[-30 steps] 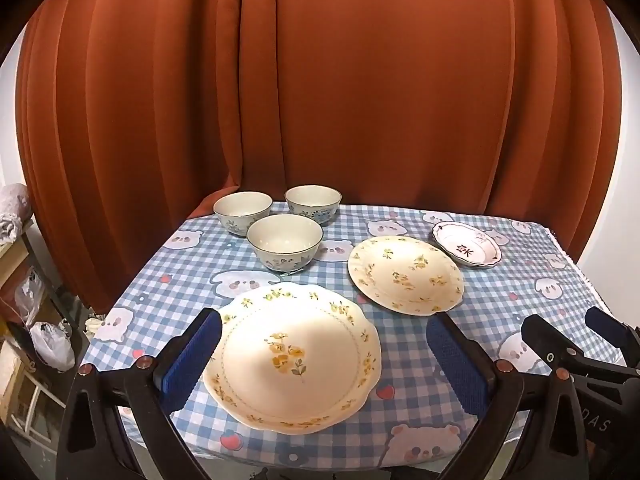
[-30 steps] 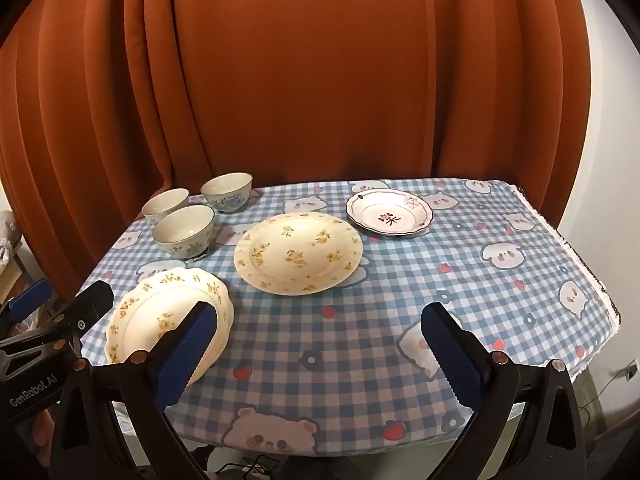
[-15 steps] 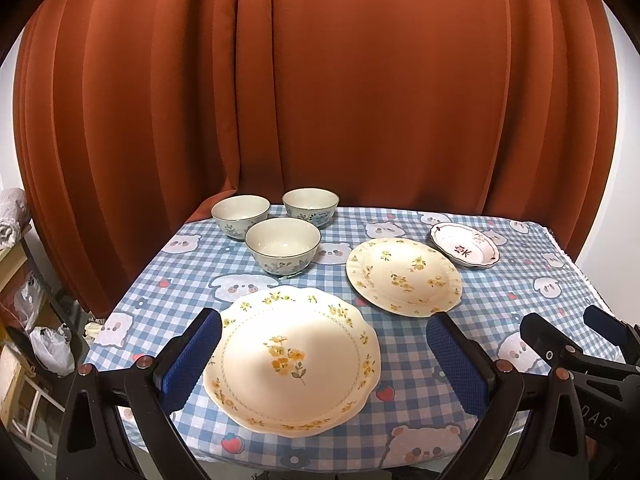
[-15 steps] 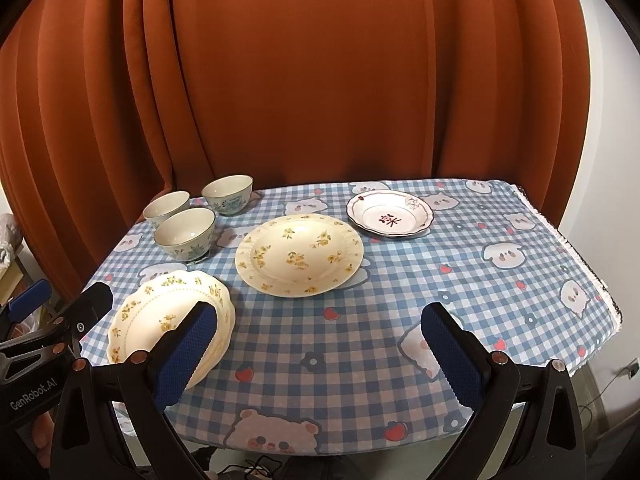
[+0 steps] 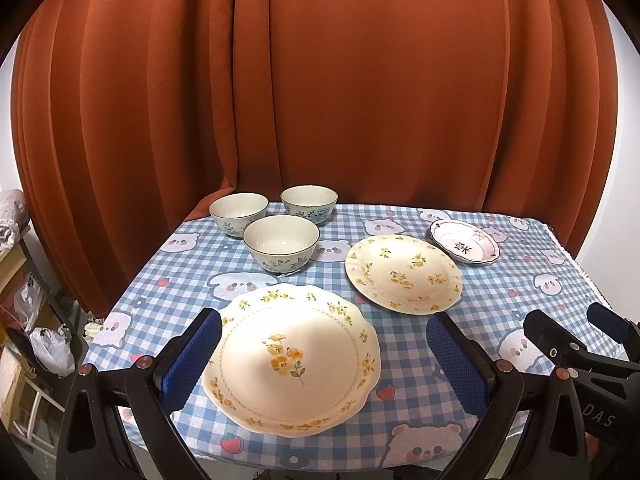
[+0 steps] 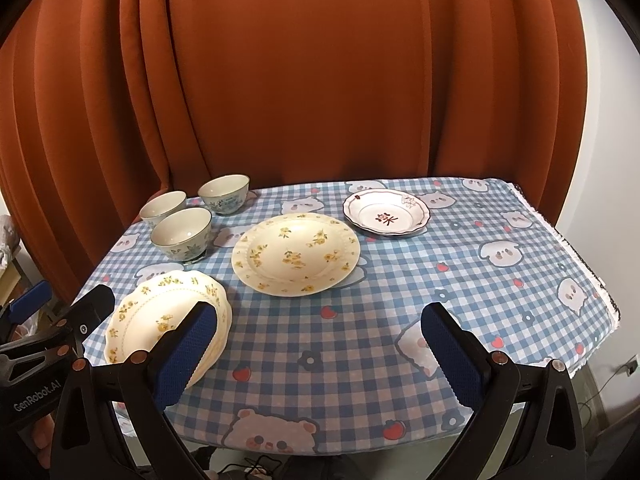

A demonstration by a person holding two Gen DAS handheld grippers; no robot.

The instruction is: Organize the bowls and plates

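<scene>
A scalloped cream plate (image 5: 292, 360) with yellow flowers lies at the table's near left edge, seen too as the scalloped plate (image 6: 160, 312). A round flowered plate (image 5: 403, 273) (image 6: 296, 253) sits mid-table. A small white plate (image 5: 465, 241) (image 6: 386, 213) with a red mark lies far right. Three pale bowls cluster far left: the front bowl (image 5: 281, 242) (image 6: 181, 237), the left bowl (image 5: 238, 209) and the right bowl (image 5: 309, 202). My left gripper (image 5: 324, 364) hovers open over the scalloped plate. My right gripper (image 6: 320, 354) hangs open above bare cloth.
A blue-and-white checked cloth (image 6: 460, 264) with bear prints covers the table. An orange curtain (image 5: 320, 80) hangs close behind. Shelves and bags (image 5: 36, 320) stand off the left edge. The right gripper's fingers (image 5: 560, 344) show at the lower right of the left view.
Both grippers have risen and drawn back slightly, so the table looks a little farther and lower. The dishes have not moved.
</scene>
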